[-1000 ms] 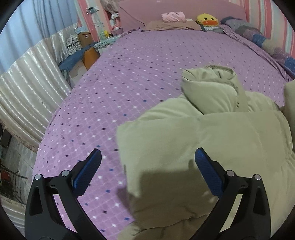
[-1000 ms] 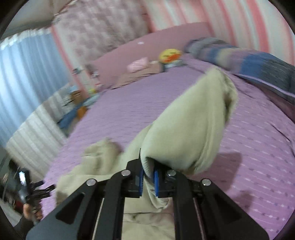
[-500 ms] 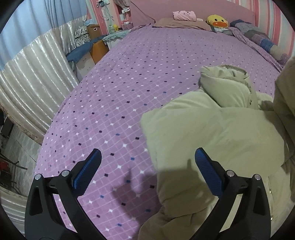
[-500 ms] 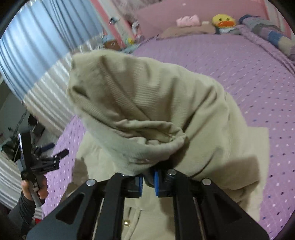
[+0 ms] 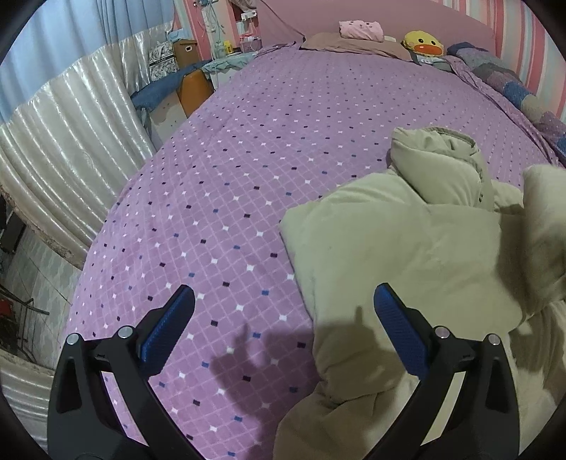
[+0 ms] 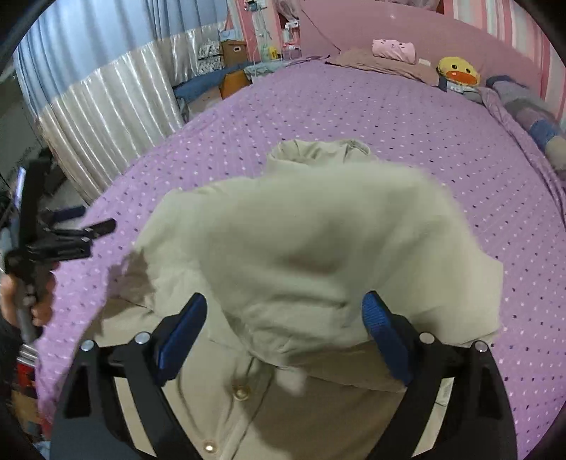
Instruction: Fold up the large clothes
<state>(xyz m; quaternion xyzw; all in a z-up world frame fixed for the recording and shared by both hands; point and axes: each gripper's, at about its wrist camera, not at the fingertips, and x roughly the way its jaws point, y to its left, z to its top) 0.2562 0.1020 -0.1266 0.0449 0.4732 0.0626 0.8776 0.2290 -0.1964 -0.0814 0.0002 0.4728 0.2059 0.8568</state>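
Note:
A large beige padded jacket [image 5: 406, 254] lies on the purple dotted bed [image 5: 247, 148], with its hood [image 5: 435, 166] bunched toward the far side. My left gripper [image 5: 283, 322] is open and empty, hovering above the jacket's left edge. In the right wrist view my right gripper [image 6: 284, 325] is open, and a blurred sleeve [image 6: 318, 254] of the jacket [image 6: 247, 389] drops across the body in front of it. The snap buttons [image 6: 240, 392] show below. The left gripper also shows in the right wrist view [image 6: 70, 230], held at the bed's left side.
Pillows [image 5: 353, 39], a pink folded cloth [image 5: 361, 30] and a yellow duck plush [image 5: 422, 42] sit at the headboard. A rolled patchwork blanket [image 5: 513, 88] runs along the right side. Silver curtains [image 5: 70, 124] and boxes [image 5: 184, 53] stand left of the bed.
My right gripper has opened and let go of the sleeve, which now falls onto the jacket's body. The left gripper has stayed open and shifted slightly left of the jacket.

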